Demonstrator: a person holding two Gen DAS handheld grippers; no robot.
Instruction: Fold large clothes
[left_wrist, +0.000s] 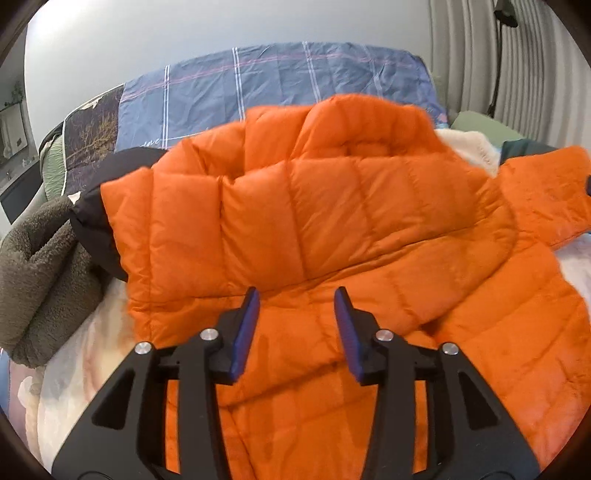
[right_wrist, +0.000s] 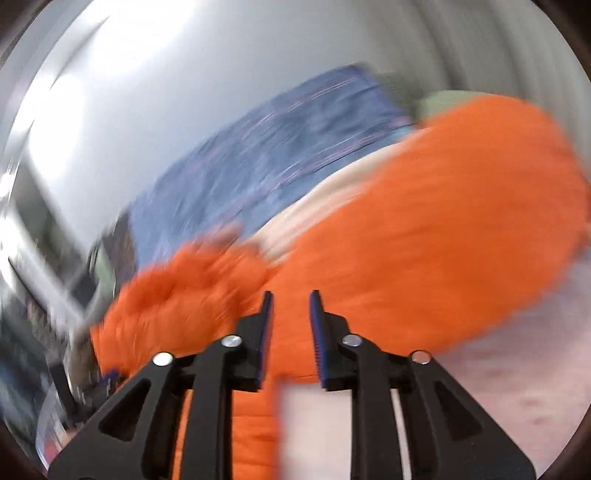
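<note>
An orange quilted puffer jacket (left_wrist: 332, 229) lies on the bed, one side folded over its body, a sleeve reaching out to the right (left_wrist: 546, 192). My left gripper (left_wrist: 297, 299) is open and empty, just above the jacket's lower part. In the right wrist view the picture is heavily blurred; the jacket (right_wrist: 424, 229) fills the middle and right. My right gripper (right_wrist: 291, 299) is open with a narrower gap, held over the jacket's edge, with nothing between its pads.
A grey-brown fleece garment (left_wrist: 40, 273) lies at the left, a black item (left_wrist: 96, 206) beside it. A blue plaid cover (left_wrist: 266, 81) lies behind, a cream fleece (left_wrist: 469, 147) and green item (left_wrist: 480, 123) at the right. The pale floral bedsheet (left_wrist: 77, 373) is underneath.
</note>
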